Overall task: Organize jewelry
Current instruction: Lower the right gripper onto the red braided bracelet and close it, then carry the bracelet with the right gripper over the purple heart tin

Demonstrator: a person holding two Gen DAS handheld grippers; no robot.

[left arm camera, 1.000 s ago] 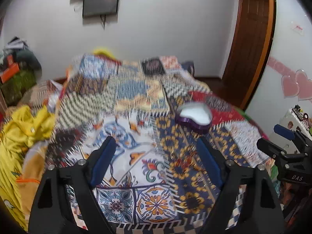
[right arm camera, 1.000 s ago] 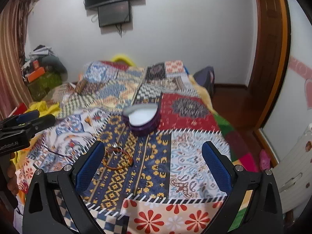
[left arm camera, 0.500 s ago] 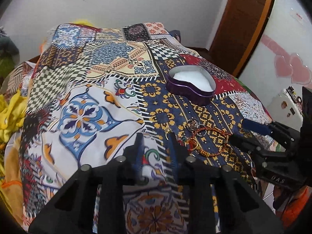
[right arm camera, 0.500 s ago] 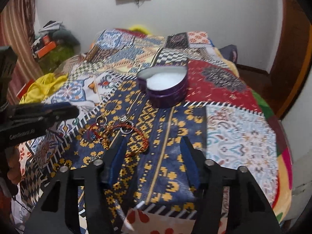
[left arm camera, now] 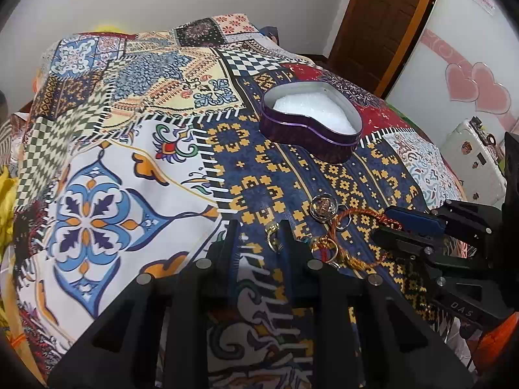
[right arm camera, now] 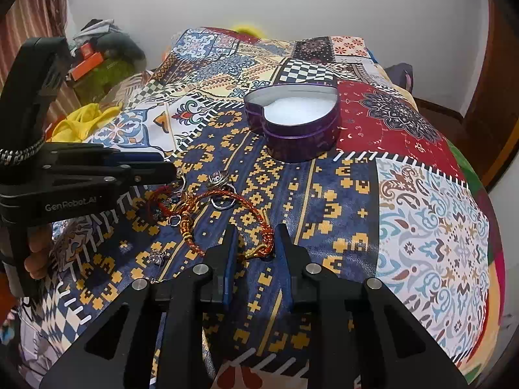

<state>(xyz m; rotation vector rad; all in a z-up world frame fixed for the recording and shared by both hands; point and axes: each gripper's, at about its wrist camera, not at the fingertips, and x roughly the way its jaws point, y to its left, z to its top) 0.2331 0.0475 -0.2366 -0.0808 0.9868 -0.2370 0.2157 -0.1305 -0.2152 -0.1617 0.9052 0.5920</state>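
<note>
Purple metal forms the heart-shaped tin [right arm camera: 293, 129], lidless and lined with white foam, sitting in the upper middle of both views on the patchwork bedspread [right arm camera: 421, 201]. Below it, toward the lower centre, lies a small heap of jewelry: a braided red-and-orange cord bracelet [right arm camera: 227, 223] with a gold clasp, a domed silver ring [right arm camera: 218, 178], and several plain rings [left arm camera: 327, 249] tangled with the cord. The right gripper [right arm camera: 254, 246] has its jaws narrowed around the bracelet's clasp end, though whether the pads actually touch the cord I cannot tell. The left gripper [left arm camera: 258, 240] is also narrowed, with only a small gap over the cloth, beside a small gold ring [left arm camera: 271, 230]. The cord looks light, soft and floppy, so it will likely droop and may drag the tangled rings along; the knotted clasp end seems the firmest place to pinch. Rings are hard, tiny and slippery, easy to flick away on soft fabric.
</note>
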